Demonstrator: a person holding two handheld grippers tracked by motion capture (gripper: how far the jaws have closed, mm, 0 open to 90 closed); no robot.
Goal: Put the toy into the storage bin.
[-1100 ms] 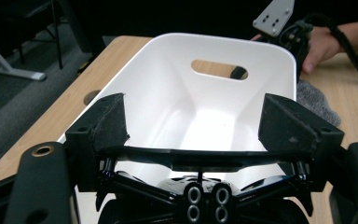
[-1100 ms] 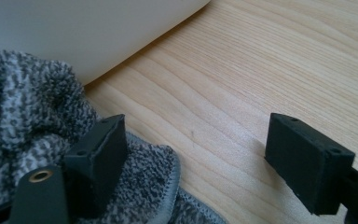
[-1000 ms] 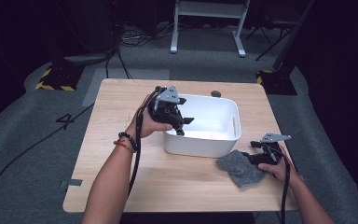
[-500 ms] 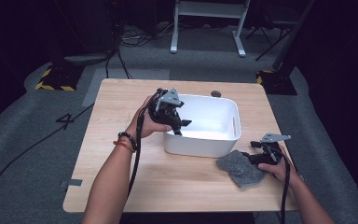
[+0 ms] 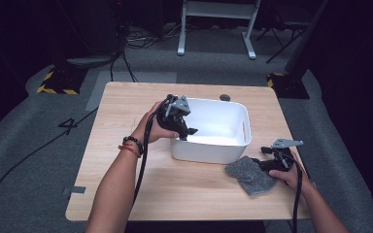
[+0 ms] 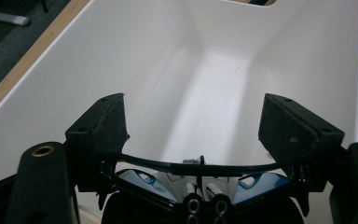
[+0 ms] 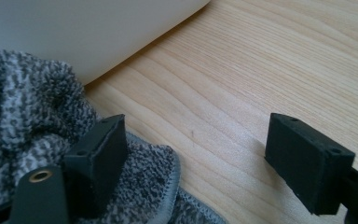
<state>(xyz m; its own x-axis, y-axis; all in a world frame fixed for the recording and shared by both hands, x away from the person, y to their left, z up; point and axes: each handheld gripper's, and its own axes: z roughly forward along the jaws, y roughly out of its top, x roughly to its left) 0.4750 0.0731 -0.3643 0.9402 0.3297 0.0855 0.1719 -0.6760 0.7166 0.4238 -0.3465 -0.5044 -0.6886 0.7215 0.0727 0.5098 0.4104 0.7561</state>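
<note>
We see our left tongs point(image 5: 187, 130) spread wide and empty over the near-left rim of the white tub point(image 5: 233, 145) on the worktop point(image 5: 126, 107). Our right tongs point(image 7: 196, 154) gape at the grey cloth point(image 5: 250, 174) beside the tub, one jaw on its edge. No writing is readable.

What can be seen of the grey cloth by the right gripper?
The grey cloth is a small, speckled grey-and-white terry-like towel with a stitched hem, lying rumpled and partly folded on the wooden table. It sits at the near right corner of the white plastic tub, close against its outer wall. The right gripper is open and low over its edge, with one jaw over the cloth and the other over bare wood.
</note>
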